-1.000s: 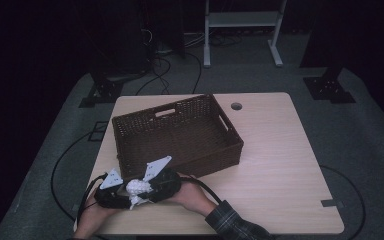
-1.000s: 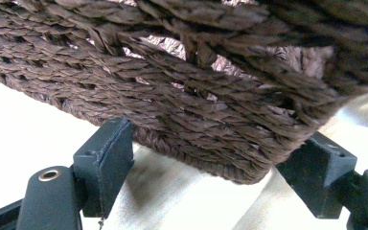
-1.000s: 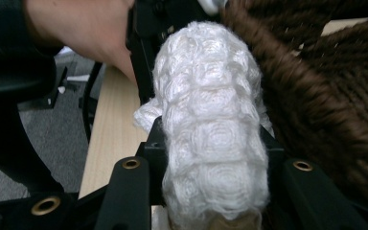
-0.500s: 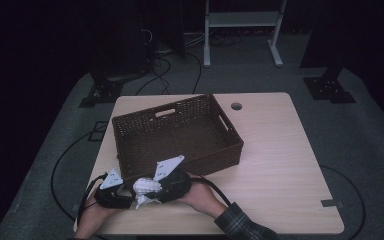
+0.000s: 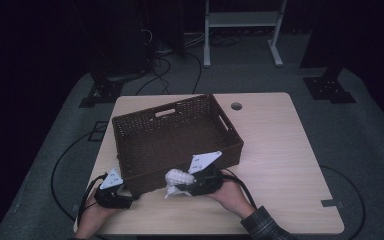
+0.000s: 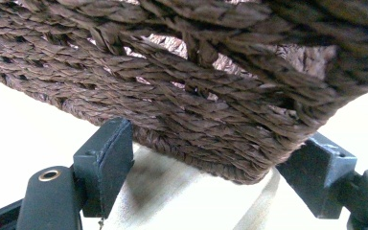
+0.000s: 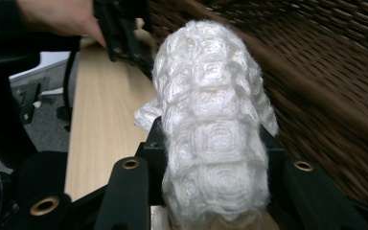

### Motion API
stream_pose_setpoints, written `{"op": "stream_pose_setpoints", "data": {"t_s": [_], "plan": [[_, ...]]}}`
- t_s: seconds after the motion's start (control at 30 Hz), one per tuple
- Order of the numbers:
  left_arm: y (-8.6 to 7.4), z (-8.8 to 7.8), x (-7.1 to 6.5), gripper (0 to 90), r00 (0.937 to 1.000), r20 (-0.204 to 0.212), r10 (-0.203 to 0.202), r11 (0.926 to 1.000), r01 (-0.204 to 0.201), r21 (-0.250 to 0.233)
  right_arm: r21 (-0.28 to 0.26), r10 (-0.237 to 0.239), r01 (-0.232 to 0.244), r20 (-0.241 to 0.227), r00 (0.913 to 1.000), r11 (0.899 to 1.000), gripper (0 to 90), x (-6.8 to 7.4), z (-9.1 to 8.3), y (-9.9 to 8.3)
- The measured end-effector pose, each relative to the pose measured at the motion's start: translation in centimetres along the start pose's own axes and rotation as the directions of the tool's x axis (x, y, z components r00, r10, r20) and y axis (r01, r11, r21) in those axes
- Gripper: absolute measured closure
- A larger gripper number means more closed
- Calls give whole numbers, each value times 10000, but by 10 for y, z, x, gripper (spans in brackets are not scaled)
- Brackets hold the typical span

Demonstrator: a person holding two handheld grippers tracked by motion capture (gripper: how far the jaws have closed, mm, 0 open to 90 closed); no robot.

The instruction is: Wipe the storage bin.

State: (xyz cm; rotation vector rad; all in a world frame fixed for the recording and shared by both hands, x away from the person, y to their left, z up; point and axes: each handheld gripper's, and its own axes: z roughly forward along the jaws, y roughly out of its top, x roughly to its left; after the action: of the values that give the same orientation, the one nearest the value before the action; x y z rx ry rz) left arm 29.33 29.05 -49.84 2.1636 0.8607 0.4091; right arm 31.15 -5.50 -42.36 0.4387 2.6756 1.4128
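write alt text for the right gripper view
A white knitted cloth bulges between the right claw's black jaws, which are shut on it. A brown wicker basket fills the right side; at top left a hand holds another claw over the wooden table.

Basket (image 6: 211,72): in the left gripper view only its near corner shows; the rest runs past the top and side edges.
White cloth (image 7: 215,139): its lower end is cut off by the bottom edge, beside the basket wall.
Basket wall (image 7: 316,72): blurred in the right gripper view.
Left hand (image 7: 57,17): cropped by the top edge.
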Motion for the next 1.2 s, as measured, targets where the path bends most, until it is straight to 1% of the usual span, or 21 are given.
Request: {"op": "stream_pose_setpoints", "data": {"t_s": [0.1,0.2,0.3,0.4,0.5,0.57,0.7,0.77,0.8,0.83,0.87,0.97,1.03,1.07,1.1,1.2], "plan": [[0,0,0,223,10000,-4,-33,10000,33,-24,-28,291,-290,262,9992,9996,598,-8,-13,-11],[0,0,0,223,10000,-5,-8,10000,8,-4,-5,462,-463,501,9977,9989,597,-13,-25,-22],[0,0,0,224,10000,-2,-9,10000,9,-4,-44,728,-726,851,9937,9973,597,-17,-41,-35],[0,0,0,223,10000,-2,-11,10000,11,-6,-113,1004,-997,1119,9886,9950,597,-20,-54,-48],[0,0,0,224,10000,0,4,10000,-4,2,-124,1317,-1313,1505,9798,9913,597,-22,-70,-63],[0,0,0,225,10000,3,5,10000,-5,-9,-249,1502,-1481,1714,9737,9887,596,-23,-81,-71],[0,0,1,229,10000,46,-16,10000,16,-32,-289,1808,-1788,2192,9588,9835,595,-25,-100,-87],[0,-1,1,232,10000,66,-7,10000,8,-40,-322,2004,-1986,2421,9493,9795,595,-27,-108,-95],[0,-1,1,232,10000,64,2,10000,-1,-41,-339,2133,-2117,2573,9425,9767,595,-28,-113,-101],[-1,-1,1,233,10000,63,13,10000,-13,-49,-335,2160,-2150,2689,9386,9760,595,-29,-116,-104],[-1,-1,1,235,10000,68,51,10000,-50,-57,-345,2230,-2225,2835,9327,9743,595,-30,-121,-110],[-2,-4,1,263,9999,116,118,9999,-118,4,-419,2497,-2492,3081,9180,9676,595,-32,-132,-121],[-3,-7,1,281,9998,100,142,9999,-142,-21,-453,2678,-2677,3203,9087,9624,595,-33,-138,-128],[-4,-9,1,299,9999,160,51,10000,-50,-86,-455,2753,-2758,3261,9044,9601,594,-33,-140,-131],[-4,-12,1,318,9998,198,49,9999,-48,-91,-480,2831,-2836,3317,8999,9577,593,-34,-142,-134],[-5,-24,0,370,9994,337,-60,9991,74,-419,-503,2950,-2964,3458,8907,9538,593,-34,-148,-142]]}}
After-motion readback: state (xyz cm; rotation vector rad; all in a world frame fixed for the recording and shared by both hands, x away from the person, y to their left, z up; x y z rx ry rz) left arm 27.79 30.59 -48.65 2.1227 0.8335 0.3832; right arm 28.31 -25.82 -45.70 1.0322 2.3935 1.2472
